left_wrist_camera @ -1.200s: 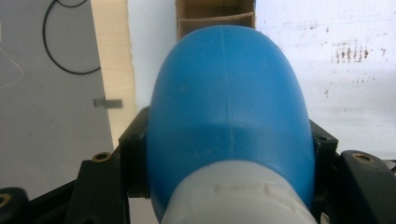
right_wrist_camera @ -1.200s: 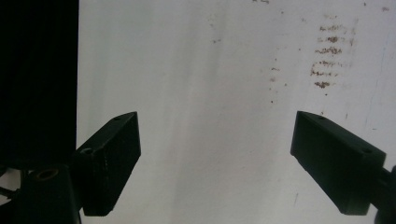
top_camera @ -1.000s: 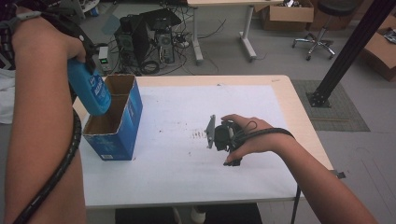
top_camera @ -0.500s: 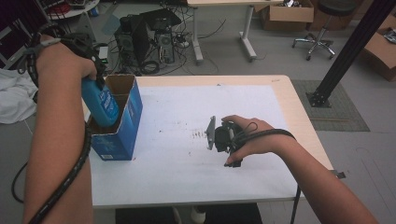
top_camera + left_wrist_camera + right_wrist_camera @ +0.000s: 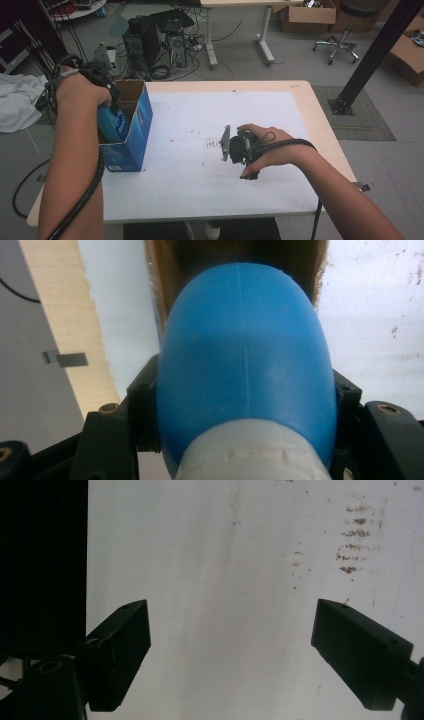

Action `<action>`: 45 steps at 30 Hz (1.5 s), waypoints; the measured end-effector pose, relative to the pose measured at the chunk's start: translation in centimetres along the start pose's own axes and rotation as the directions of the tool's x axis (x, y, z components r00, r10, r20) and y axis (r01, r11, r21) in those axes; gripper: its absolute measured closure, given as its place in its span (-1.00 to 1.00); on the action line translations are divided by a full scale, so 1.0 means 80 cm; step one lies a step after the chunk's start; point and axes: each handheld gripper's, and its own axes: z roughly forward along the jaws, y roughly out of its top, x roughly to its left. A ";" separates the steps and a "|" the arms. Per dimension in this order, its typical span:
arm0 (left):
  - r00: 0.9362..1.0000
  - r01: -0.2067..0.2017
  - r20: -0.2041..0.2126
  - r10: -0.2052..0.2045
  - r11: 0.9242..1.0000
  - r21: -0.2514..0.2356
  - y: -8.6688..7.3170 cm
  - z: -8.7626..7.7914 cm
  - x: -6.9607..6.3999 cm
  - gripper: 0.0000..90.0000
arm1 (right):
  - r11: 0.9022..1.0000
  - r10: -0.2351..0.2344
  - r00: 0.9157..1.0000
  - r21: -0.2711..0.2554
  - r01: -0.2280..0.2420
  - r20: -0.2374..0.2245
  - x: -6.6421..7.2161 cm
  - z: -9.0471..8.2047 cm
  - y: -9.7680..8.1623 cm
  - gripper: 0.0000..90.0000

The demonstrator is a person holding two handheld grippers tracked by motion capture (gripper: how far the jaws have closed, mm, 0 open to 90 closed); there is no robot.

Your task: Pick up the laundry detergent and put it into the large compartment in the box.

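A blue bottle (image 5: 113, 126) with a white cap (image 5: 250, 457) is clamped in my left gripper (image 5: 106, 90), which is shut on it. In the high view the bottle stands partly inside the open blue cardboard box (image 5: 136, 134) at the table's left side. In the left gripper view the bottle's blue body (image 5: 245, 360) points into the box's brown inside (image 5: 162, 275). My right gripper (image 5: 235, 149) rests near the table's middle under the person's hand. Its jaws stand wide apart over the white sheet (image 5: 225, 555), so the right gripper (image 5: 232, 625) is open and holds nothing.
The white sheet (image 5: 200, 125) covering the wooden table (image 5: 320, 120) has dark smudges (image 5: 212, 144) left of my right gripper. Beyond the far edge, on the floor, are computer towers (image 5: 155, 37) and cables. A black post (image 5: 370, 55) rises at the right.
My left gripper has come down and forward with the blue bottle, from above the box's left side to partly inside it. The right gripper has stayed put.
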 end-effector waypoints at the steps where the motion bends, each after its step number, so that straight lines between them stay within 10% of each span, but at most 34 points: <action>1: 1.000 -0.001 0.003 0.001 1.000 0.003 0.000 0.005 0.000 -0.15 | 1.000 0.001 1.000 0.000 -0.001 -0.001 0.000 0.000 0.000 -0.64; 30: 1.000 -0.027 0.001 0.027 0.999 0.046 0.016 0.095 0.000 -0.16 | 1.000 0.008 1.000 -0.005 -0.008 -0.005 -0.001 0.006 -0.002 -0.64; 45: 0.999 -0.038 -0.001 0.038 0.999 0.027 0.015 0.096 0.001 -0.16 | 1.000 0.014 1.000 -0.002 -0.014 -0.008 -0.002 0.007 -0.003 -0.64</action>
